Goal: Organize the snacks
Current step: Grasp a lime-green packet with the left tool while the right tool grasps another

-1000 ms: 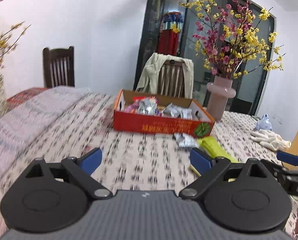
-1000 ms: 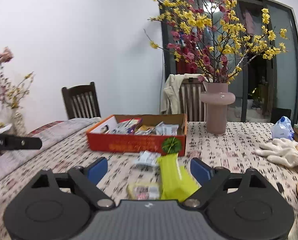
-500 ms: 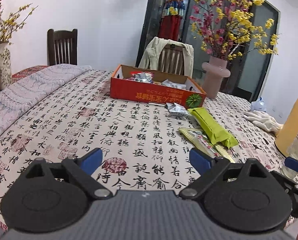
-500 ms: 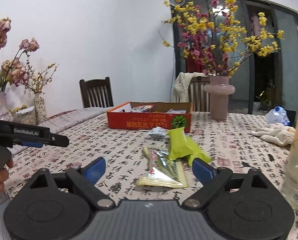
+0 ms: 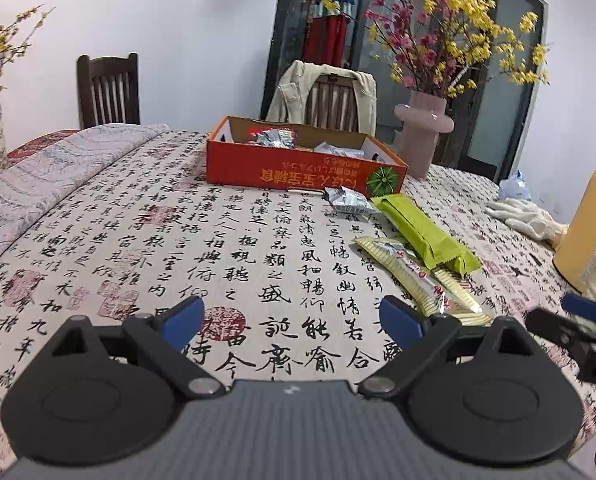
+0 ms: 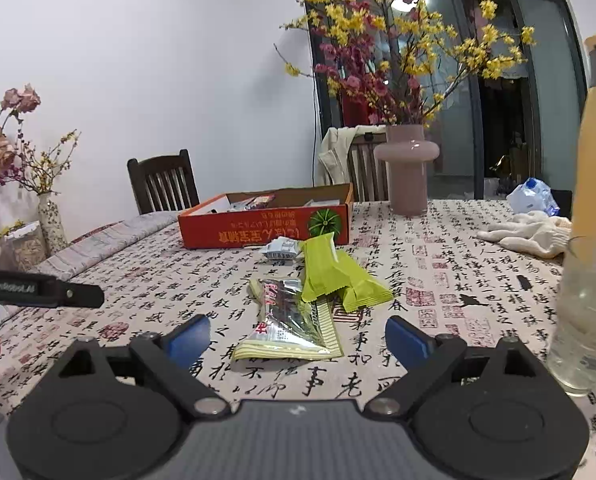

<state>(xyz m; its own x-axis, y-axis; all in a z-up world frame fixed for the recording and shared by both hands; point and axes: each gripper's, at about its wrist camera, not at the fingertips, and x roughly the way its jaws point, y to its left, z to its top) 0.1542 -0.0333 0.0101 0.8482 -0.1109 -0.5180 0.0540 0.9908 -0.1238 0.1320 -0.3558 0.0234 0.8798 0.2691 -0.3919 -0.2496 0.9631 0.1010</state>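
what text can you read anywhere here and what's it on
"GenRobot.AI": side of the left tool, seen from the right wrist.
Orange snack box front: printed upside down, not legible.
Snack wrappers: print too small.
Tablecloth: calligraphy, not transcribed.

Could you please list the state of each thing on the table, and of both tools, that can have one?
Red box: open-topped, holding snacks.
Green packet: sealed, lying outside the box, partly over the striped packet.
Striped packet: flat on the cloth.
Silver packet: crumpled, beside the box.
Glass: upright.
Pink vase: upright, holding branches.
Left tool: open, empty.
Right tool: open, empty.
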